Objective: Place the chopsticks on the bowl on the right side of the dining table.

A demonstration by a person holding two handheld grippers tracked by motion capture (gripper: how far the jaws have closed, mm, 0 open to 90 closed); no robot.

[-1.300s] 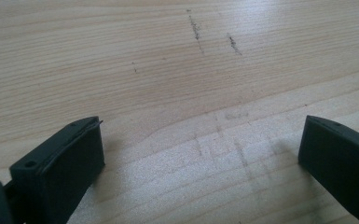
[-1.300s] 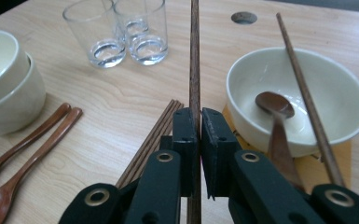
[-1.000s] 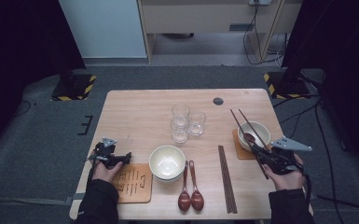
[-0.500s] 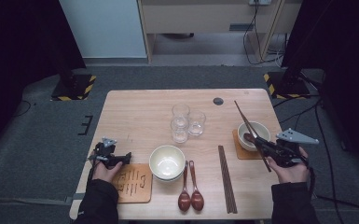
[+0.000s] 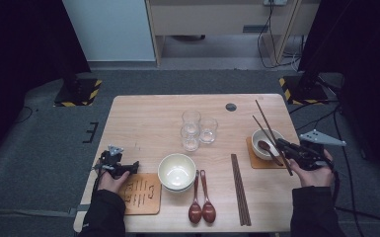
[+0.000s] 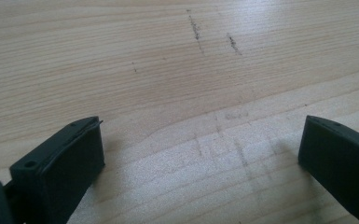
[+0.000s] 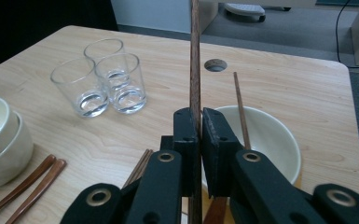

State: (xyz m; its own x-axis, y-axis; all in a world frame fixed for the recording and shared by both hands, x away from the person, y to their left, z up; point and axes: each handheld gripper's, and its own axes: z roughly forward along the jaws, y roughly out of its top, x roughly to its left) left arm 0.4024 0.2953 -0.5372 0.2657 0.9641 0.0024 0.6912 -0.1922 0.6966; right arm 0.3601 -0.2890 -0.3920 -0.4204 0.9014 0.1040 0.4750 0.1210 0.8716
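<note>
My right gripper (image 5: pixel 282 146) (image 7: pixel 200 116) is shut on a dark wooden chopstick (image 5: pixel 262 114) (image 7: pixel 195 56), which it holds slanted above a white bowl (image 5: pixel 254 138) (image 7: pixel 270 140) at the table's right. A second chopstick (image 5: pixel 258 126) (image 7: pixel 240 105) leans in that bowl beside a brown spoon (image 5: pixel 265 145). The bowl stands on a brown coaster (image 5: pixel 251 160). My left gripper (image 5: pixel 123 168) (image 6: pixel 203 133) rests low over bare wood at the front left, jaws wide open with nothing between them.
Three glasses (image 5: pixel 197 129) (image 7: pixel 102 79) cluster mid-table. Stacked cream bowls (image 5: pixel 176 170) (image 7: pixel 0 140) sit at the front, with two brown spoons (image 5: pixel 201 197) and a chopstick pair (image 5: pixel 240 190) to their right. A printed coaster (image 5: pixel 140 193) lies by the left hand.
The right hand has moved right and upward, lifting one chopstick out of the bowl. The left hand has kept still.
</note>
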